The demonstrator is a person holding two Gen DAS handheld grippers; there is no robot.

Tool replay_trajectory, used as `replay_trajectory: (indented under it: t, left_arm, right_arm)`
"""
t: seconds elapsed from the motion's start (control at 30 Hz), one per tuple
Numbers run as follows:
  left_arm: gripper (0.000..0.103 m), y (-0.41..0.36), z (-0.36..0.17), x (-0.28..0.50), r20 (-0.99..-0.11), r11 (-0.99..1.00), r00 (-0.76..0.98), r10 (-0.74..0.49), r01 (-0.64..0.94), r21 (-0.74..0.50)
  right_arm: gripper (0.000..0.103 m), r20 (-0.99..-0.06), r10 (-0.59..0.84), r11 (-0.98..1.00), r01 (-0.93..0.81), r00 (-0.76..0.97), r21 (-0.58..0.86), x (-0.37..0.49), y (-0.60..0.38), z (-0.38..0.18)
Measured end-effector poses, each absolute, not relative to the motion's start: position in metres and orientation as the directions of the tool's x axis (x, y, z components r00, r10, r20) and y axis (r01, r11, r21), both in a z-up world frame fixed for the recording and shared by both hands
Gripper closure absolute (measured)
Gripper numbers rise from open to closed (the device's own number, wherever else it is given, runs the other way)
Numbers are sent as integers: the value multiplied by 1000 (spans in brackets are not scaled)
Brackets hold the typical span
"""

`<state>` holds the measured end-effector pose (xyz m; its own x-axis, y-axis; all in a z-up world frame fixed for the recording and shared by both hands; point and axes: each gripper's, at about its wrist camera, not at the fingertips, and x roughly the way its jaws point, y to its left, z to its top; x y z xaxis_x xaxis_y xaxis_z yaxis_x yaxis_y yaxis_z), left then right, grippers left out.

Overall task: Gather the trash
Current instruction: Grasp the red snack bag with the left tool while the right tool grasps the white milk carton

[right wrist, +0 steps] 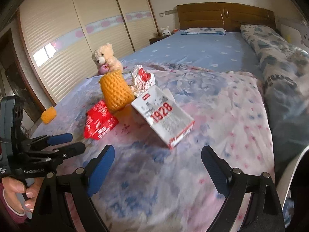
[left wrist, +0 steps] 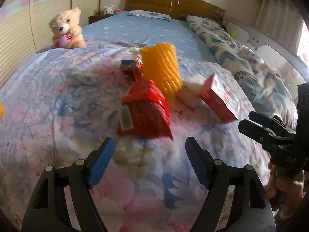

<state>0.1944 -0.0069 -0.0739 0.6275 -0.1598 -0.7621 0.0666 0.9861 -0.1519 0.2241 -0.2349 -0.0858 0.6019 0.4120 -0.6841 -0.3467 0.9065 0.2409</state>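
Both grippers hover over the bed (right wrist: 222, 116) with jaws spread wide and empty. The left gripper (left wrist: 149, 161) faces a red wrapper (left wrist: 144, 112); the right gripper (right wrist: 157, 165) faces a white box (right wrist: 164, 116) beside an orange foam sleeve (right wrist: 115, 91).

Soft, even daylight throughout; brightest at a blown-out window (left wrist: 305, 44) on the far right edge of the left view. Pale window glare on the closet door (right wrist: 45, 55). Only faint shadows under the red packet (left wrist: 144, 112) and white box (right wrist: 164, 114). Motion blur over the flowered quilt (left wrist: 58, 100) and yellow foam sleeve (left wrist: 162, 67); nearest jaws sharp. Strong fisheye bending of walls and bed (right wrist: 193, 48), with dark vignetted corners.
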Motion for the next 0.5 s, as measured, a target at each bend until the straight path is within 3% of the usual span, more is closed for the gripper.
replay_trajectory:
  t: [0.37,0.43,0.47,0.5]
  left_arm:
    - [26,-11,-78,223,-761,985,626,-168,73,-158]
    - [37,-14,-80,223,-760,984,626,-175,90,-153]
    - [56,-16,-81,223,-761,983,622,-184,105,-152]
    - [74,-17,-82,223,-765,981,615,-192,114,-154]
  right_arm:
    - [12,-708,401,901,-389,581,191,270,-219,-91]
    - [20,-709,394,903,-391,585,179,272,-216,-92]
    - [37,-718,388,903,-394,578,170,272,-214,-93]
    - [39,-729,382,904,-393,568,168,272,-214,-95]
